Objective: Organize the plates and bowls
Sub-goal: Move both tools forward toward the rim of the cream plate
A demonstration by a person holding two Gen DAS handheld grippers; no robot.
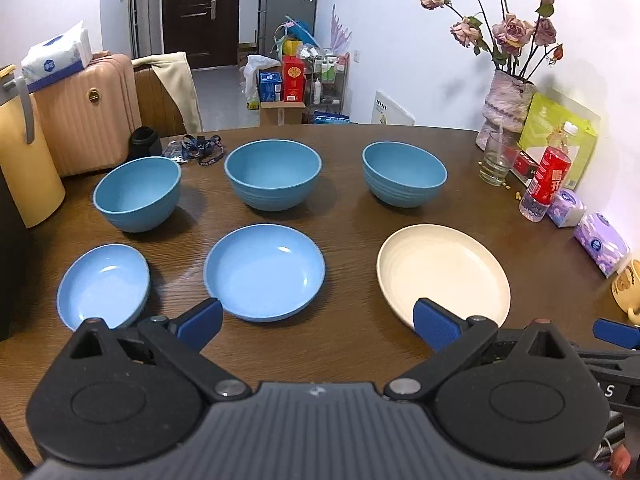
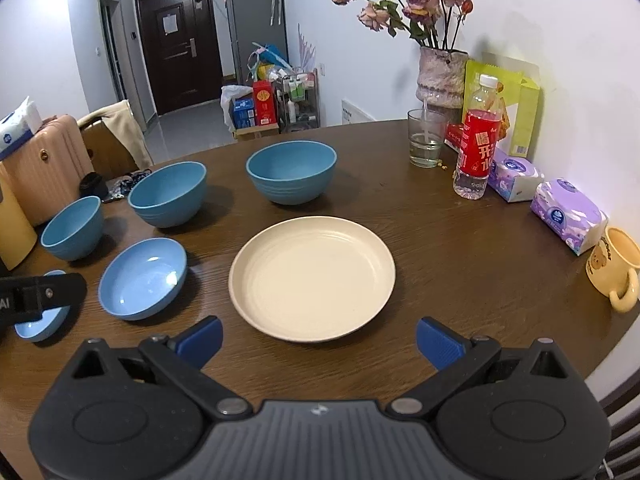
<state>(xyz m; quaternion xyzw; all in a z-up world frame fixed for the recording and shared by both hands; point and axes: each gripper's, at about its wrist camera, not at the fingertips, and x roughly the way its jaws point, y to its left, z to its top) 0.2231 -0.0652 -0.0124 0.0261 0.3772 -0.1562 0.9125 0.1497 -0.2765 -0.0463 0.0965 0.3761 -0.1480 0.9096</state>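
Three deep blue bowls stand in a back row on the brown table point(image 1: 352, 216): left bowl point(image 1: 138, 194), middle bowl point(image 1: 273, 174), right bowl point(image 1: 404, 173). In front lie a small blue plate point(image 1: 104, 286), a larger blue plate point(image 1: 265, 272) and a cream plate point(image 1: 443, 276). My left gripper point(image 1: 318, 326) hovers open near the front edge, its gap just in front of the larger blue plate. My right gripper point(image 2: 319, 340) is open too, just short of the cream plate point(image 2: 312, 278). Nothing is held.
Along the table's right side stand a flower vase point(image 2: 442, 76), a glass point(image 2: 426, 142), a red-labelled bottle point(image 2: 478, 140), tissue packs point(image 2: 568, 214) and a yellow mug point(image 2: 614, 266). A yellow flask point(image 1: 24, 160) and a pink suitcase point(image 1: 86, 116) are on the left.
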